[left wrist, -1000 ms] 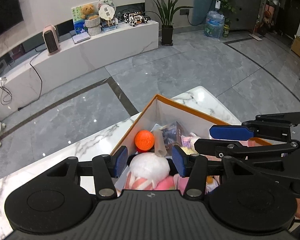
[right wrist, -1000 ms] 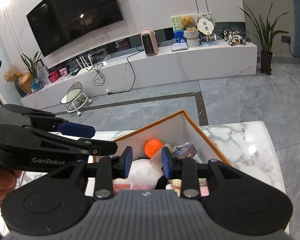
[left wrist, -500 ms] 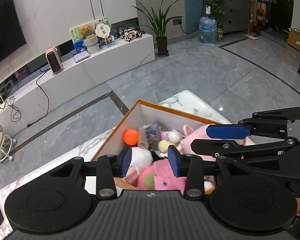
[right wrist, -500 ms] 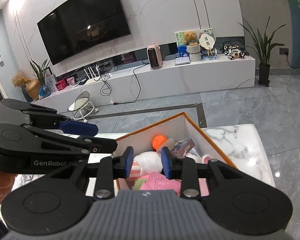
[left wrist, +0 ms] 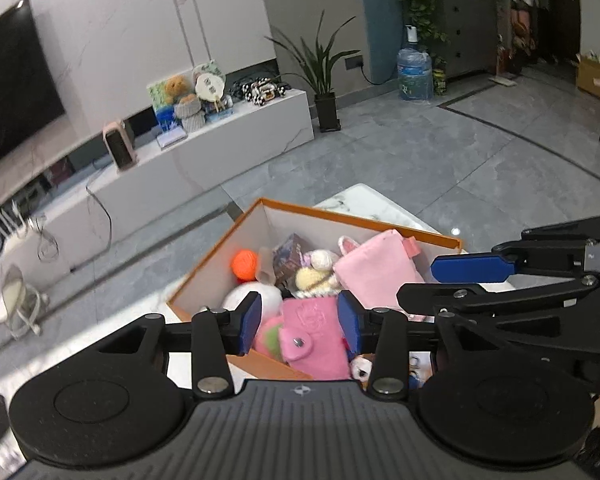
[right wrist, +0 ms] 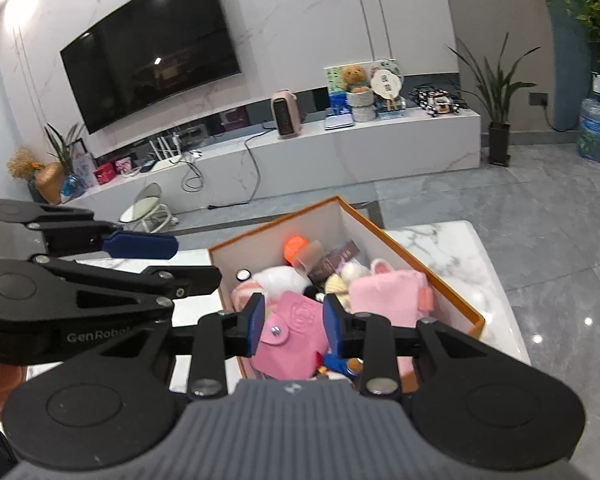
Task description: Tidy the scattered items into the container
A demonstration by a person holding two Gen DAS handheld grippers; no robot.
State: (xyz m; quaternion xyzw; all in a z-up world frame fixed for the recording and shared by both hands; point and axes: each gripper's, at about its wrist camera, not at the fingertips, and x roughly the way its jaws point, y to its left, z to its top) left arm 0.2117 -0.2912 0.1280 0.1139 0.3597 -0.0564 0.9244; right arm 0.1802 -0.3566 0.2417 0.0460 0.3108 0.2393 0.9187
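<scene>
Left gripper point(left wrist: 300, 322) parted, orange-rimmed box point(left wrist: 220, 256) (toy-crammed)

The room is evenly and fairly brightly lit from overhead. Ceiling lamps are mirrored as small glare spots on the wall point(right wrist: 340, 20), the TV point(right wrist: 152, 64) and the glossy floor point(right wrist: 540, 280) at the right. Soft shadows are cast under the bench point(right wrist: 340, 160). Strong fisheye bending is seen at the edges, with dark corners. The left wrist view is smeared by motion blur, most at its far left side; the box point(left wrist: 228, 248) is rendered slightly soft in both views.
</scene>
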